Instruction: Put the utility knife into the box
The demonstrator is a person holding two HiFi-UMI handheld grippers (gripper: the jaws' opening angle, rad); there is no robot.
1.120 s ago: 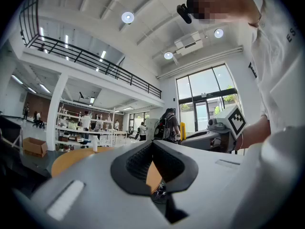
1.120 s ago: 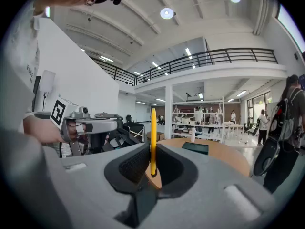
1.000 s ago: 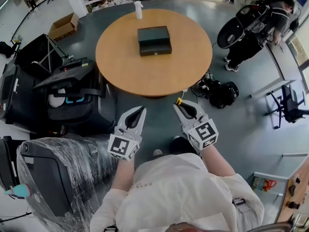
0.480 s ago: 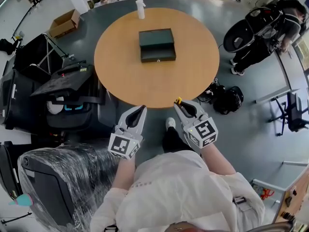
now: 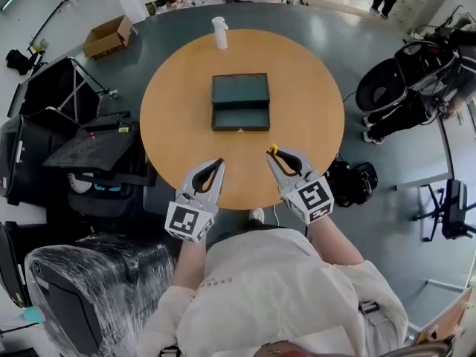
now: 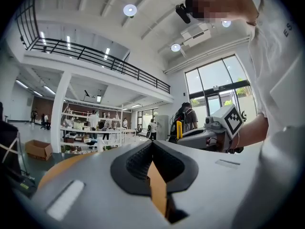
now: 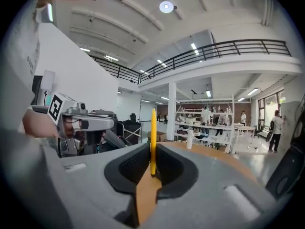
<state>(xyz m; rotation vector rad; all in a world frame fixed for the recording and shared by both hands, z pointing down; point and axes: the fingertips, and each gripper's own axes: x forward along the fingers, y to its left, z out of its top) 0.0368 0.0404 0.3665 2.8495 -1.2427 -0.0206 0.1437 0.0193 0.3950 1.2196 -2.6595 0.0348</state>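
Head view: one box (image 5: 240, 103), one bottle (image 5: 220, 33) on table (image 5: 301, 73); my right claw (image 5: 273, 156) pinches one utility knife (image 7: 153, 137), left claw (image 5: 218, 164) pressed together.

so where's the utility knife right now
In the head view the yellow utility knife is gripped in the right tool, over the near side of the round table, on the person's side of the dark box.
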